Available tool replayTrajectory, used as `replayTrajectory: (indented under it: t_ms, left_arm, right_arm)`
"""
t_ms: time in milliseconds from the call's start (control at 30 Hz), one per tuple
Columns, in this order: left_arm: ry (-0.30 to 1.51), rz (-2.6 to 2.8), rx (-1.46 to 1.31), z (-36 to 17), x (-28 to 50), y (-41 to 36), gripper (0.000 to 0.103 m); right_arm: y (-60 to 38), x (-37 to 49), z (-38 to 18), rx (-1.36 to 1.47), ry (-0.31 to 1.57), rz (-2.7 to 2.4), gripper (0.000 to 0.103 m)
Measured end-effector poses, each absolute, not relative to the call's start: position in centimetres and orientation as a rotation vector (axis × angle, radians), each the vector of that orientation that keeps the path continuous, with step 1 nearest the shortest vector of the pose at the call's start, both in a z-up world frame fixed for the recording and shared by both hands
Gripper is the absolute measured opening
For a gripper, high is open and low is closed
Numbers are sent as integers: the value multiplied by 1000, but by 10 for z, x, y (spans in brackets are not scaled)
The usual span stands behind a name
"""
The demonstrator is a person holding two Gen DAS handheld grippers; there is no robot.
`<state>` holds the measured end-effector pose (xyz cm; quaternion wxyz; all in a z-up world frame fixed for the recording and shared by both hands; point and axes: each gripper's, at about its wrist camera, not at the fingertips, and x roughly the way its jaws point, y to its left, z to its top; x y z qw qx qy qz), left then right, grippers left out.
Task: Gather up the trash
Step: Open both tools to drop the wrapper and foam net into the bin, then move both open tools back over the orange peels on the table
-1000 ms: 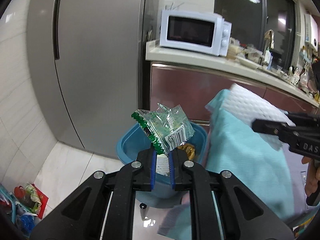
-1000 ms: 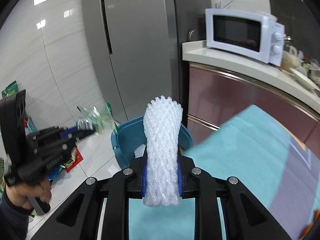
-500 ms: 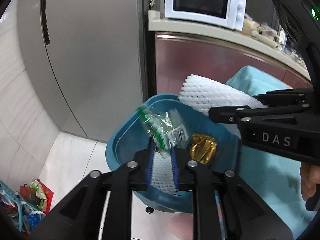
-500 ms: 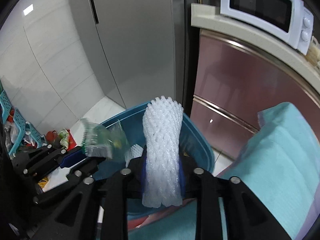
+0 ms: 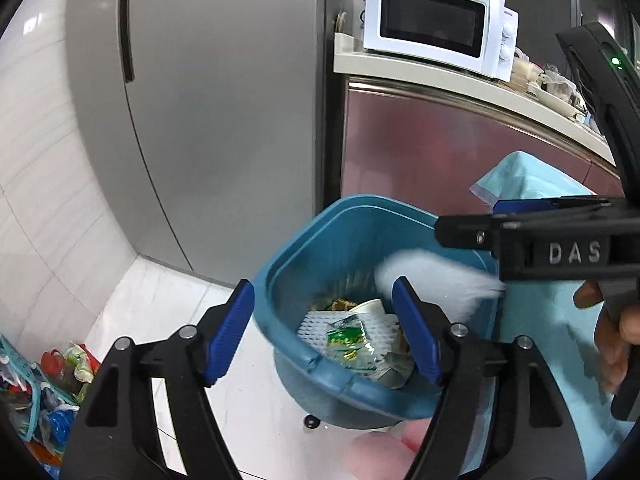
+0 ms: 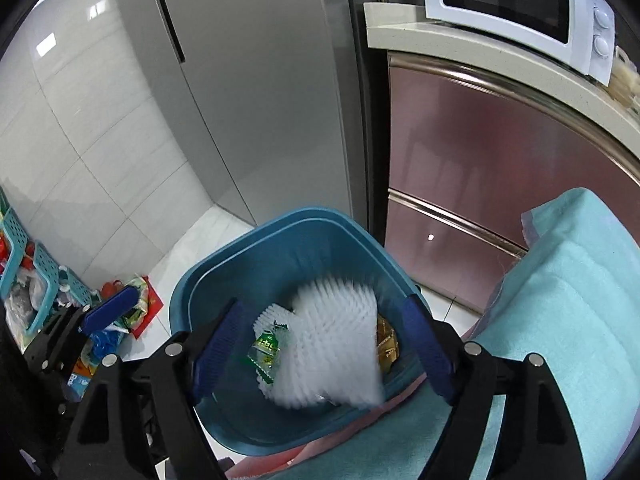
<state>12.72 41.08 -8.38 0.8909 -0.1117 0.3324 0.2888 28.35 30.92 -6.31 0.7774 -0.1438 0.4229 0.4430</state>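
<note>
Both tools stood over the blue bin (image 6: 280, 240), jaws spread, holding nothing. Left tool (image 5: 324, 328): green wrapper (image 5: 346, 340) lay in the bin directly below it. Right tool (image 6: 320, 344): white foam net (image 6: 336, 344), blurred, was just beneath its fingers, long axis pointing into the bin.

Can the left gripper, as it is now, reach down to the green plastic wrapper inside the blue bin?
Probably yes. The left gripper is open just above the round blue plastic bin, and the green plastic wrapper lies on top of the trash, uncovered. The blurred white foam net is off to its right.
</note>
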Motion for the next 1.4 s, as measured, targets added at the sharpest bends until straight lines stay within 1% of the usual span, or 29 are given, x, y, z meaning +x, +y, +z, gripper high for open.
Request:
replayTrajectory:
  t_ms: [100, 300, 367, 600, 800, 867, 1033, 1400]
  left_arm:
    - [680, 606, -248, -80, 118, 411, 71]
    - [642, 606, -242, -64, 97, 401, 79]
    - [615, 604, -249, -57, 87, 394, 83]
    - [547, 581, -259, -34, 51, 360, 97]
    - [518, 520, -209, -14, 46, 305, 97]
    - [512, 491, -188, -7, 48, 284, 97]
    - [508, 407, -159, 0, 59, 232, 97]
    - [529, 241, -98, 1, 88, 135, 97]
  right_arm:
    - [307, 279, -59, -301, 907, 966, 79]
    - [281, 271, -44, -303, 851, 957, 79]
    - [261, 267, -37, -301, 817, 945, 83]
    - [183, 252, -22, -215, 745, 918, 86]
    - [113, 228, -16, -152, 692, 860, 89]
    - [91, 220, -16, -139, 676, 837, 92]
    - [34, 201, -16, -98, 635, 750, 95]
    - [-77, 174, -21, -17, 574, 523, 96]
